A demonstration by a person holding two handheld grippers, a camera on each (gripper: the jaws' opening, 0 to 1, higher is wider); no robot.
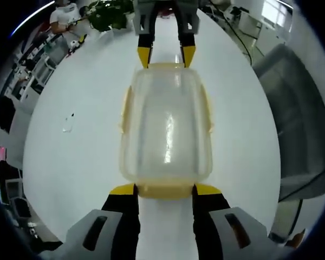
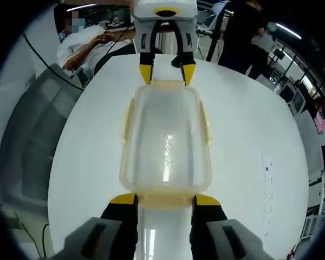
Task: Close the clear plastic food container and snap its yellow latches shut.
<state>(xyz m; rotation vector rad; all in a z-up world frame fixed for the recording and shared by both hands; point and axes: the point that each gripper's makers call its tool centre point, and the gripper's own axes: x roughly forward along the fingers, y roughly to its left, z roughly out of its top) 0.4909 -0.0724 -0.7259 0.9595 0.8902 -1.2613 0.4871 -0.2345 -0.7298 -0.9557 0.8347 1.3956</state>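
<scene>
The clear plastic container (image 1: 165,127) lies lengthwise on the white table (image 1: 76,162) with its lid on. Yellow latches (image 1: 124,111) run along its long sides and stand slightly outward. My left gripper (image 1: 165,189) is open at the near end, its yellow-tipped jaws on either side of the end latch (image 1: 165,191). Facing it, my right gripper (image 1: 166,56) is open at the far end. In the right gripper view, the right gripper (image 2: 165,199) straddles the container's (image 2: 165,135) near end latch (image 2: 165,201), and the left gripper (image 2: 166,70) stands at the opposite end.
A grey chair (image 1: 298,141) stands at the table's edge, also seen as the chair (image 2: 32,146). A small object (image 1: 69,124) lies on the table. A plant (image 1: 108,13) and a person (image 2: 92,43) are beyond the far edges.
</scene>
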